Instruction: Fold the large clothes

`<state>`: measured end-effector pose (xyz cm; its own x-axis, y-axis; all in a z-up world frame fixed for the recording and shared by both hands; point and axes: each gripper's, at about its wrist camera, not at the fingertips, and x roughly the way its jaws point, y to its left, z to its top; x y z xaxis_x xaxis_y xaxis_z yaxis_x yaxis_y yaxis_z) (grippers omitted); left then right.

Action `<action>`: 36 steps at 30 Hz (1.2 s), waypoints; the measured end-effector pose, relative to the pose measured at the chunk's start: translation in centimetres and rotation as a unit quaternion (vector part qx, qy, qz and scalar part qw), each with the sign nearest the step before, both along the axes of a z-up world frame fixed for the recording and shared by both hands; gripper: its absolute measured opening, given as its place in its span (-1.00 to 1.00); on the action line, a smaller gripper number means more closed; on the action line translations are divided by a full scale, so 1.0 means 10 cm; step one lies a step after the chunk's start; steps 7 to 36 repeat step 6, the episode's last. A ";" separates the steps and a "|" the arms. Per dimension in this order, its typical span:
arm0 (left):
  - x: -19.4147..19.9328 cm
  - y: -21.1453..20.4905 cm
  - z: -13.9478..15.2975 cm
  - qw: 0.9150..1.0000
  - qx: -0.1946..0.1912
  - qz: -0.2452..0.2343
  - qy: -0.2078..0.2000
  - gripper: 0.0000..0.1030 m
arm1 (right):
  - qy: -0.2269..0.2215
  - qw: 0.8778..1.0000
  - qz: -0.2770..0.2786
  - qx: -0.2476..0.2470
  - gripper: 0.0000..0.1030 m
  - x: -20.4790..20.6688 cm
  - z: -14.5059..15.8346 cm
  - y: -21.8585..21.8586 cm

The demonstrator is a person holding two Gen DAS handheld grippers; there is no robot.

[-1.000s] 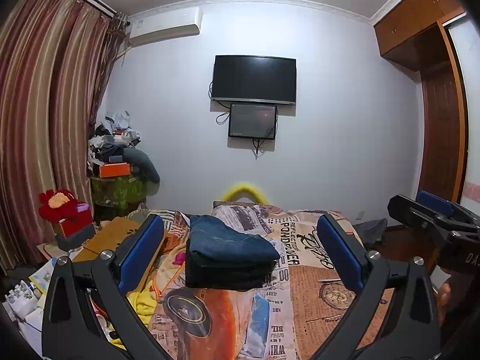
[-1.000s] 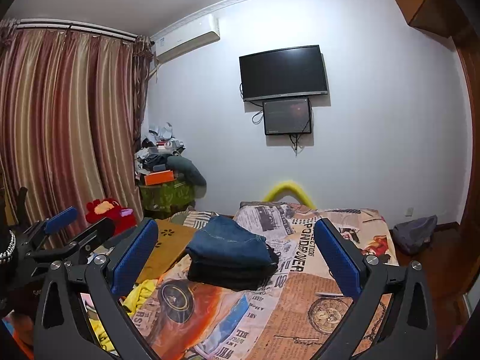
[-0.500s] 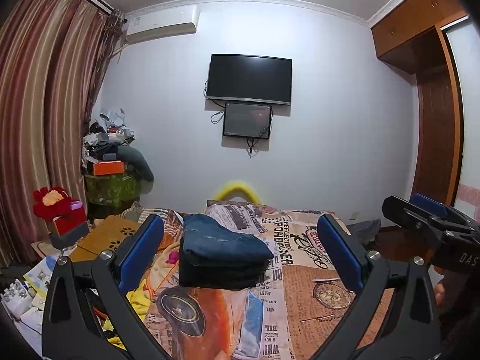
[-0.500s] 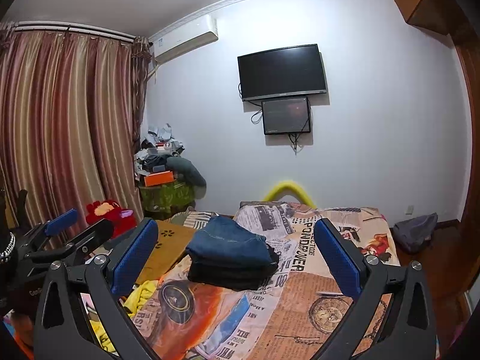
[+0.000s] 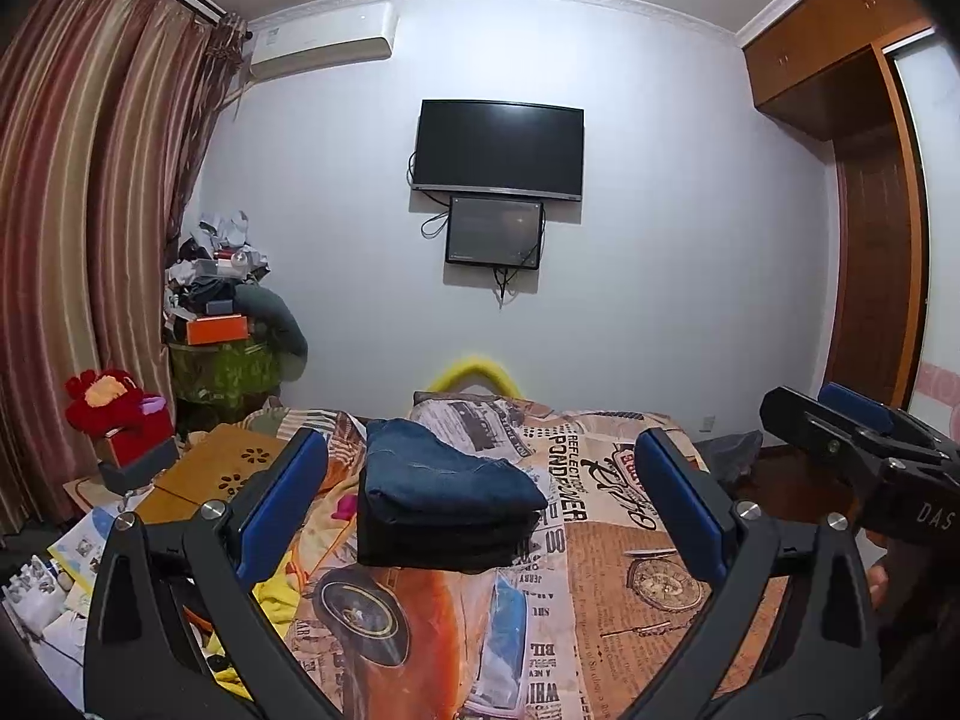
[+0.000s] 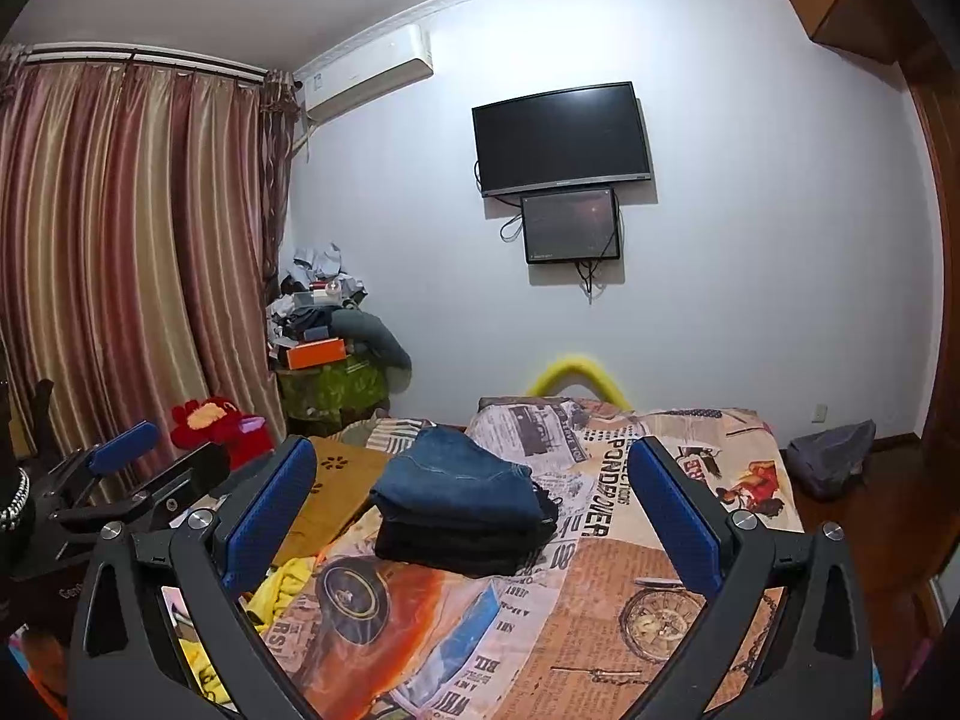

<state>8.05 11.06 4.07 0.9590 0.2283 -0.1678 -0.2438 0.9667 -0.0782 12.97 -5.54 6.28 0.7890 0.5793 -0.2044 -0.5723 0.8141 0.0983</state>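
A stack of folded clothes (image 5: pixel 441 507) lies on the bed, blue jeans (image 5: pixel 438 471) on top of dark garments; the right wrist view shows the same stack (image 6: pixel 462 510). My left gripper (image 5: pixel 480 468) is held above the near part of the bed, open, with nothing between its blue pads. My right gripper (image 6: pixel 474 474) is open too and holds nothing. Both are well short of the stack. The right gripper's body (image 5: pixel 864 462) shows at the right edge of the left wrist view, and the left gripper's body (image 6: pixel 120 480) at the left edge of the right wrist view.
The bed (image 5: pixel 600 570) has a newspaper-print cover. A yellow cloth (image 5: pixel 276 591) lies at its left edge beside a wooden board (image 5: pixel 204 471). Cluttered shelf (image 5: pixel 222 324), red plush toy (image 5: pixel 105 399) and curtains stand left. A wardrobe (image 5: pixel 870 240) is right; a dark bag (image 6: pixel 831 459) lies on the floor.
The left gripper's view has shifted a little, so the stack sits slightly left and lower in it. The right gripper has barely moved. Both stay open.
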 end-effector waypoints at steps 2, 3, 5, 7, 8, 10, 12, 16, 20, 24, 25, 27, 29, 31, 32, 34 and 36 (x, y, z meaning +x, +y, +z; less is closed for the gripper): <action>0.00 0.00 -0.01 1.000 -0.001 -0.002 0.001 0.99 | 0.000 1.000 -0.001 -0.001 1.00 0.01 -0.01 0.00; 0.01 0.00 -0.02 1.000 -0.001 -0.003 0.002 0.99 | 0.000 1.000 -0.001 -0.002 1.00 0.01 0.00 0.01; 0.02 0.01 -0.03 1.000 -0.002 -0.004 0.004 0.99 | 0.001 1.000 -0.002 -0.003 1.00 0.01 -0.01 0.01; 0.02 0.02 -0.04 1.000 -0.003 -0.004 0.005 0.99 | 0.001 1.000 -0.002 -0.003 1.00 0.01 -0.01 0.01; 0.02 0.02 -0.04 1.000 -0.003 -0.004 0.005 0.99 | 0.001 1.000 -0.002 -0.003 1.00 0.01 -0.01 0.01; 0.02 0.02 -0.04 1.000 -0.003 -0.004 0.005 0.99 | 0.001 1.000 -0.002 -0.003 1.00 0.01 -0.01 0.01; 0.02 0.02 -0.04 1.000 -0.003 -0.004 0.005 0.99 | 0.001 1.000 -0.002 -0.003 1.00 0.01 -0.01 0.01; 0.02 0.02 -0.04 1.000 -0.003 -0.004 0.005 0.99 | 0.001 1.000 -0.002 -0.003 1.00 0.01 -0.01 0.01; 0.02 0.02 -0.04 1.000 -0.003 -0.004 0.005 0.99 | 0.001 1.000 -0.002 -0.003 1.00 0.01 -0.01 0.01; 0.02 0.02 -0.04 1.000 -0.003 -0.004 0.005 0.99 | 0.001 1.000 -0.002 -0.003 1.00 0.01 -0.01 0.01; 0.02 0.02 -0.04 1.000 -0.003 -0.004 0.005 0.99 | 0.001 1.000 -0.002 -0.003 1.00 0.01 -0.01 0.01; 0.02 0.02 -0.04 1.000 -0.003 -0.004 0.005 0.99 | 0.001 1.000 -0.002 -0.003 1.00 0.01 -0.01 0.01; 0.02 0.02 -0.04 1.000 -0.003 -0.004 0.005 0.99 | 0.001 1.000 -0.002 -0.003 1.00 0.01 -0.01 0.01; 0.02 0.02 -0.04 1.000 -0.003 -0.004 0.005 0.99 | 0.001 1.000 -0.002 -0.003 1.00 0.01 -0.01 0.01; 0.02 0.02 -0.04 1.000 -0.003 -0.004 0.005 0.99 | 0.001 1.000 -0.002 -0.003 1.00 0.01 -0.01 0.01; 0.02 0.02 -0.04 1.000 -0.003 -0.004 0.005 0.99 | 0.001 1.000 -0.002 -0.003 1.00 0.01 -0.01 0.01; 0.02 0.02 -0.04 1.000 -0.003 -0.004 0.005 0.99 | 0.001 1.000 -0.002 -0.003 1.00 0.01 -0.01 0.01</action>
